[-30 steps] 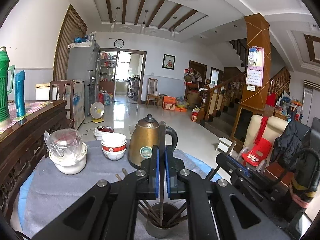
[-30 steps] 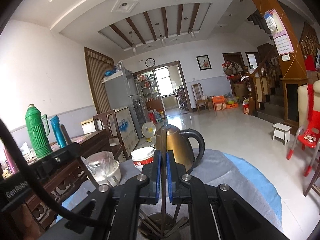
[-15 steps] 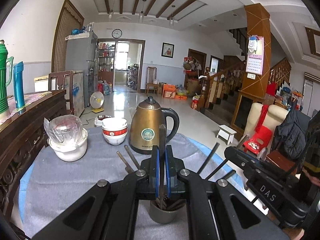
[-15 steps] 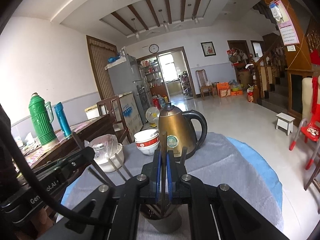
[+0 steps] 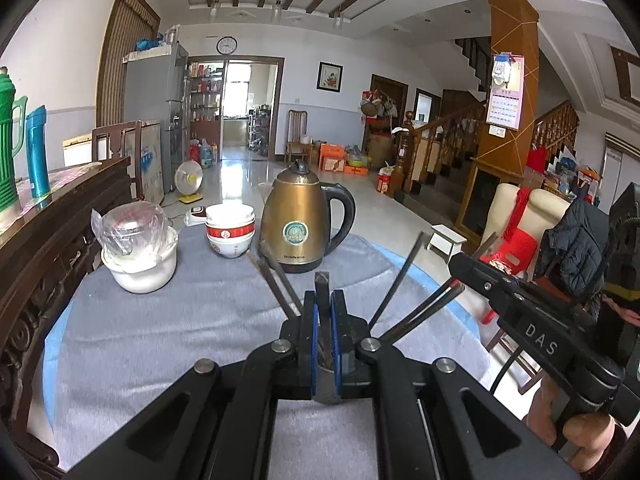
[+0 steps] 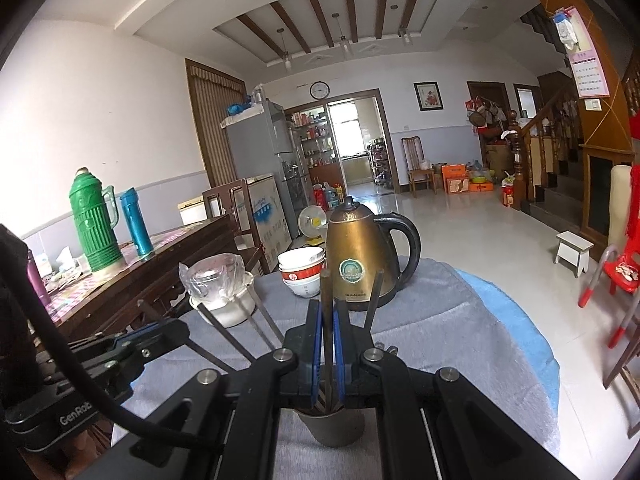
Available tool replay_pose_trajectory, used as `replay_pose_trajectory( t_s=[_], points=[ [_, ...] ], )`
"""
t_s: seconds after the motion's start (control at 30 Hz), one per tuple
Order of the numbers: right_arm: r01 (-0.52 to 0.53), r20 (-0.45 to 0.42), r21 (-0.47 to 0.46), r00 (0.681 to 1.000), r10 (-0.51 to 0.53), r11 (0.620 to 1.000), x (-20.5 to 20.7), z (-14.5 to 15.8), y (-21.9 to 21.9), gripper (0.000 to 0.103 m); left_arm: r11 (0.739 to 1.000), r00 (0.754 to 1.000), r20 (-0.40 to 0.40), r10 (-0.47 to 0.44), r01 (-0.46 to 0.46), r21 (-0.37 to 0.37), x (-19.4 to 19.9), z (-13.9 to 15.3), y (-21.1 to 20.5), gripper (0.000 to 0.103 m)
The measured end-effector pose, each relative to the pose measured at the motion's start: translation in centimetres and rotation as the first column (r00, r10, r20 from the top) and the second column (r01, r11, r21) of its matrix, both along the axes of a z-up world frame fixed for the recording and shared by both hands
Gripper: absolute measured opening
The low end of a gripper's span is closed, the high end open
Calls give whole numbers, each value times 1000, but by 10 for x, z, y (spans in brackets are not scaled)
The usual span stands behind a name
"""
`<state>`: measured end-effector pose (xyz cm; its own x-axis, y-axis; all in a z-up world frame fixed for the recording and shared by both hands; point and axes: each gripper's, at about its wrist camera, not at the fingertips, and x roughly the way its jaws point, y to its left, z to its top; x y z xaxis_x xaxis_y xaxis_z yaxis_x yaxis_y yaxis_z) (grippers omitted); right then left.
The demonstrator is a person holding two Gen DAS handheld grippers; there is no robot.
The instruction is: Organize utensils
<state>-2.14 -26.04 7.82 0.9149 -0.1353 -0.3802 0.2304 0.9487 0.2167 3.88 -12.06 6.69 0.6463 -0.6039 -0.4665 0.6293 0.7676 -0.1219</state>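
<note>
While both tools meet over the same spot, the scene reads from the green thermos [image 6: 95, 222] and blue flask [image 6: 136, 222] on the dark sideboard at far left. Next on the grey-clothed worktop [image 5: 160, 320] come a white pot holding a plastic-wrapped jar [image 5: 138, 246], stacked red-banded bowls [image 5: 230, 230] and a brass-coloured electric kettle [image 5: 302, 224]. At centre, the left hand-held gripper [image 5: 325, 330] has its blue pads nearly together, pinching one dark chopstick [image 5: 322, 292] that stands upright. Below it sits the grey utensil cup [image 6: 331, 426], with other chopsticks [image 5: 400, 280] fanning out of it. The right hand-held gripper [image 6: 328, 344] is likewise closed onto a single upright chopstick [image 6: 326, 300] whose lower end is in that cup.
</note>
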Motion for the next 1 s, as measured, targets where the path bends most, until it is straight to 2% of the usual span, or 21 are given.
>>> replay_pose_trajectory(
  t_s=[0.23, 0.47, 0.5, 0.57, 0.63, 0.77, 0.83, 0.93, 1.0],
  points=[
    [-3, -30, -16, 1000, 3, 1000, 6, -5, 5, 8, 1000, 1000, -14, -8, 8, 2, -1, -2, 5, 6],
    [-6, -40, 20, 999, 7, 1000, 10, -7, 1, 10, 1000, 1000, -12, -15, 16, 16, -2, -3, 8, 7],
    [-10, -43, 25, 999, 11, 1000, 10, -7, 0, 10, 1000, 1000, -13, -15, 16, 23, -3, -4, 8, 10],
    [-12, -47, 33, 999, 13, 999, 11, -7, 0, 10, 999, 1000, -11, -5, 5, 38, -4, -5, 10, 22],
    [-12, -48, 58, 999, 14, 998, 10, -7, -4, 10, 998, 1000, -2, 19, -18, 52, -5, -6, 14, 49],
    [-5, -44, 97, 999, 9, 995, 8, -6, -11, 10, 993, 996, 44, 75, -79, 91, -10, -8, 25, 62],
    [-3, -40, 110, 999, 8, 994, 6, -6, -13, 10, 988, 993, 48, 105, -110, 110, -10, -10, 32, 72],
    [1, -7, 128, 1000, 0, 992, -2, -2, -15, 10, 982, 991, 36, 131, -135, 135, -11, -16, 43, 79],
    [-1, 3, 139, 1000, 1, 990, -6, 1, -16, 10, 974, 987, 30, 156, -158, 164, -12, -20, 51, 81]
  ],
)
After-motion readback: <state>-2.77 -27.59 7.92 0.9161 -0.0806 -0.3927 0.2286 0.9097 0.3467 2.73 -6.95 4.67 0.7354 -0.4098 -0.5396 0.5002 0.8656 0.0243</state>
